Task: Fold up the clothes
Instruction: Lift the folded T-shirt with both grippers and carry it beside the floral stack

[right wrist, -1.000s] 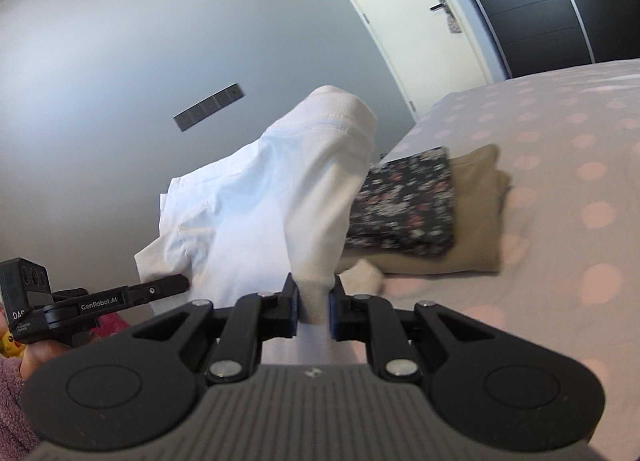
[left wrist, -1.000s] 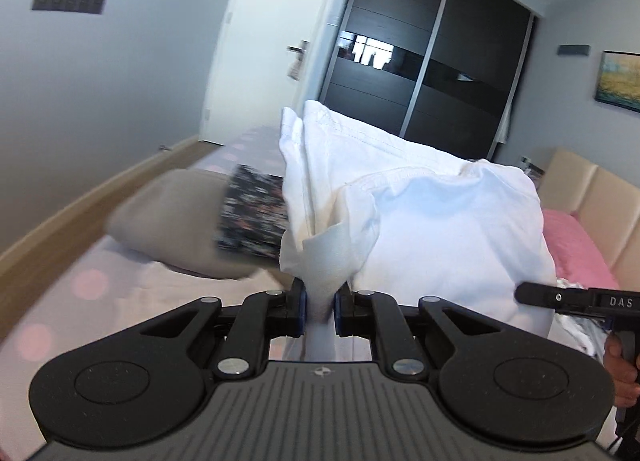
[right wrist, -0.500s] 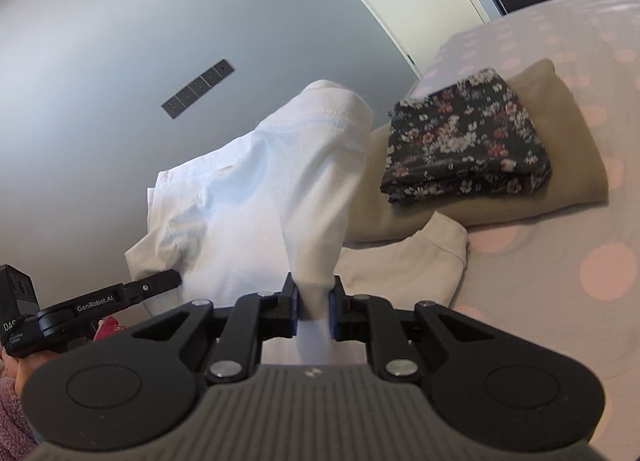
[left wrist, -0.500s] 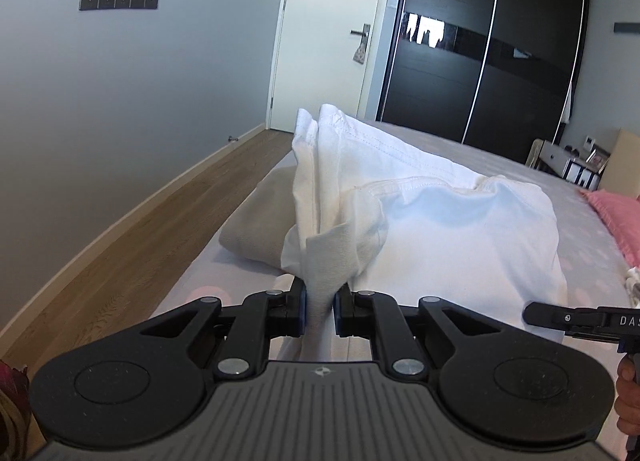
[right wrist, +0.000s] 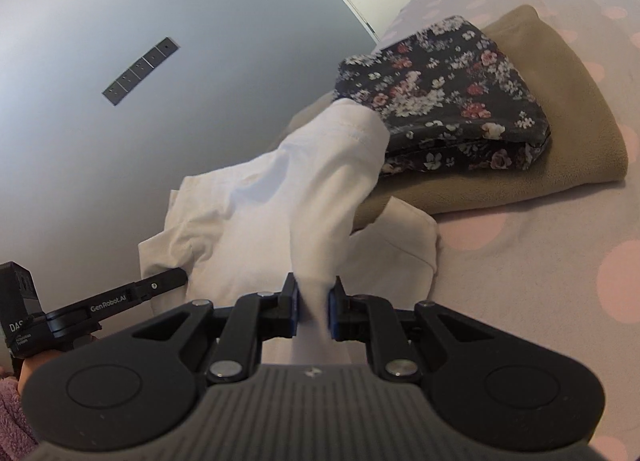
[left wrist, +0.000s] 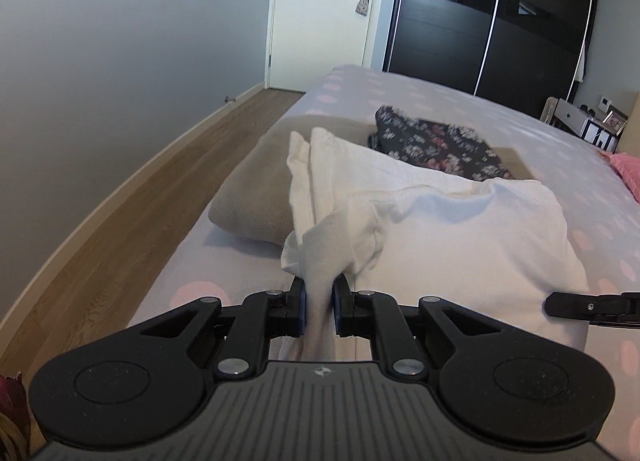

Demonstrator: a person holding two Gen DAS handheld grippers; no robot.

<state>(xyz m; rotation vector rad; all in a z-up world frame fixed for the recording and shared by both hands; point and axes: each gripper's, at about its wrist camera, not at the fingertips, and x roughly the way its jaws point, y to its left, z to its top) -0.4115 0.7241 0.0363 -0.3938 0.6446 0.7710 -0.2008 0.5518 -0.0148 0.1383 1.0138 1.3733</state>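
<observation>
Both grippers clamp white shirt (left wrist: 460, 237) | floral garment (right wrist: 444, 97) atop tan garment (right wrist: 560, 149)

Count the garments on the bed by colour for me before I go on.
White cotton T-shirt, held by the left gripper and the right gripper: 1
Folded tan fleece garment: 1
Folded dark floral-print garment, on top of the tan one: 1
Total: 3

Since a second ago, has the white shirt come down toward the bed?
Yes. In the left wrist view the white shirt no longer rises in front of the dark wardrobe; its top edge now sits low against the folded floral garment.
</observation>
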